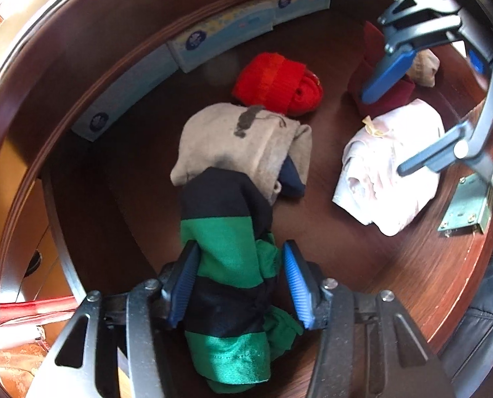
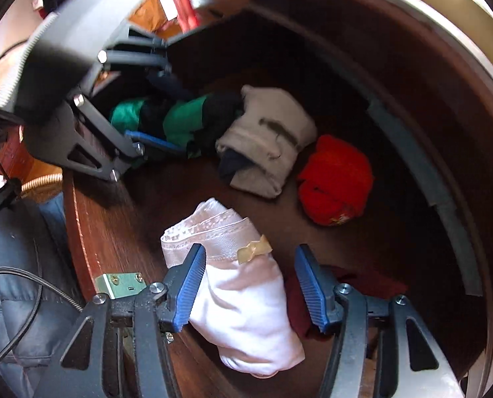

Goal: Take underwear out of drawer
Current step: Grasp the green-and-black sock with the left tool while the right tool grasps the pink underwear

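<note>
A green-and-black striped underwear roll (image 1: 226, 258) lies on the drawer floor (image 1: 345, 258) between the pads of my left gripper (image 1: 241, 245). The left pad touches the cloth, the right one stands just beside it, and the cloth does not look squeezed. My right gripper (image 2: 249, 248) straddles a folded pale pink underwear (image 2: 243, 301) with a small bow. Its left pad rests against the fabric, while the right pad (image 2: 311, 285) stands clear of it. In the other views I see the right gripper (image 1: 384, 132) over the pink piece (image 1: 389, 172), and the left gripper (image 2: 180, 119) on the striped roll (image 2: 180, 116).
A grey roll (image 1: 243, 146), a red roll (image 1: 276, 83), a maroon piece (image 1: 372, 93) and a small beige piece (image 1: 423, 66) lie in the drawer. Blue-and-white boxes (image 1: 223, 30) line the back wall. A metal lock plate (image 1: 465, 205) sits on the front edge.
</note>
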